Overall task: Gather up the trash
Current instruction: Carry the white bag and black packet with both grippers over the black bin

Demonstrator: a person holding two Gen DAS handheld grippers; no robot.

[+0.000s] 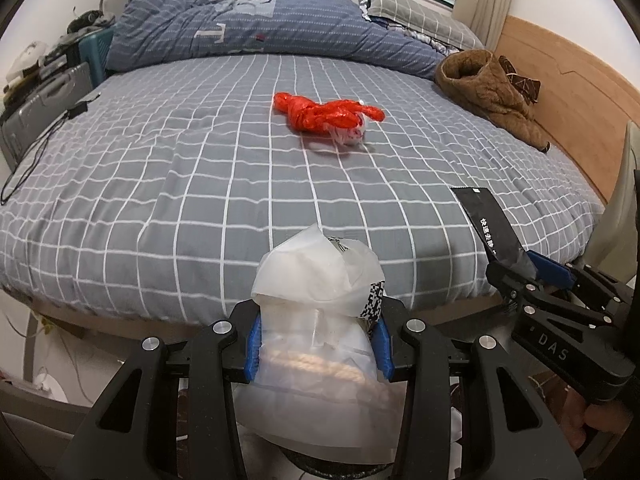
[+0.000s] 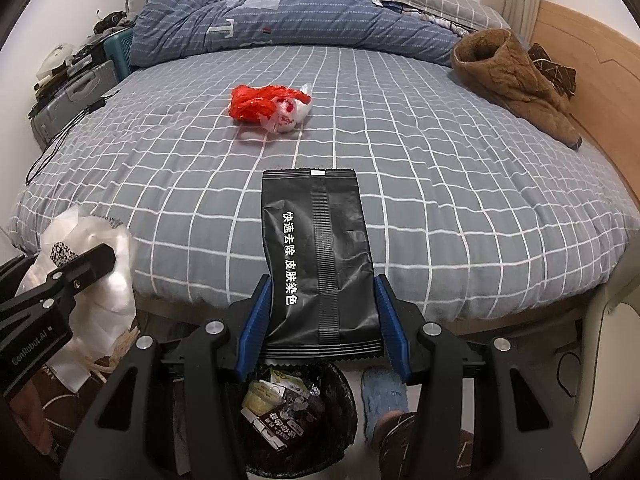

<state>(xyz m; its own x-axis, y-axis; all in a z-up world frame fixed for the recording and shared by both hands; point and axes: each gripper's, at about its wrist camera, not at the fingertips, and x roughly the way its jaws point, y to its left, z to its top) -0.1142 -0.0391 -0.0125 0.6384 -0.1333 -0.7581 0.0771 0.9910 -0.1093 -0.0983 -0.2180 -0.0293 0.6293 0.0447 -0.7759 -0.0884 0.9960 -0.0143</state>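
Observation:
My left gripper (image 1: 318, 346) is shut on a translucent white plastic bag (image 1: 320, 320), held off the near edge of the bed; the bag also shows in the right wrist view (image 2: 100, 280). My right gripper (image 2: 324, 320) is shut on a black foil packet (image 2: 320, 256) with white Chinese print, held above a black-lined trash bin (image 2: 296, 412) that has wrappers inside. The packet also shows in the left wrist view (image 1: 488, 224). A crumpled red plastic bag with a white bag (image 1: 328, 116) lies in the middle of the bed, and shows in the right wrist view (image 2: 268, 106).
The bed has a grey checked sheet (image 2: 440, 184). A blue striped duvet (image 1: 256, 28) is bunched at the far side. A brown fleece garment (image 1: 488, 92) lies by the wooden headboard (image 1: 560, 64). A black cable (image 1: 36, 152) trails at the left edge. A blue slipper (image 2: 384, 396) is on the floor.

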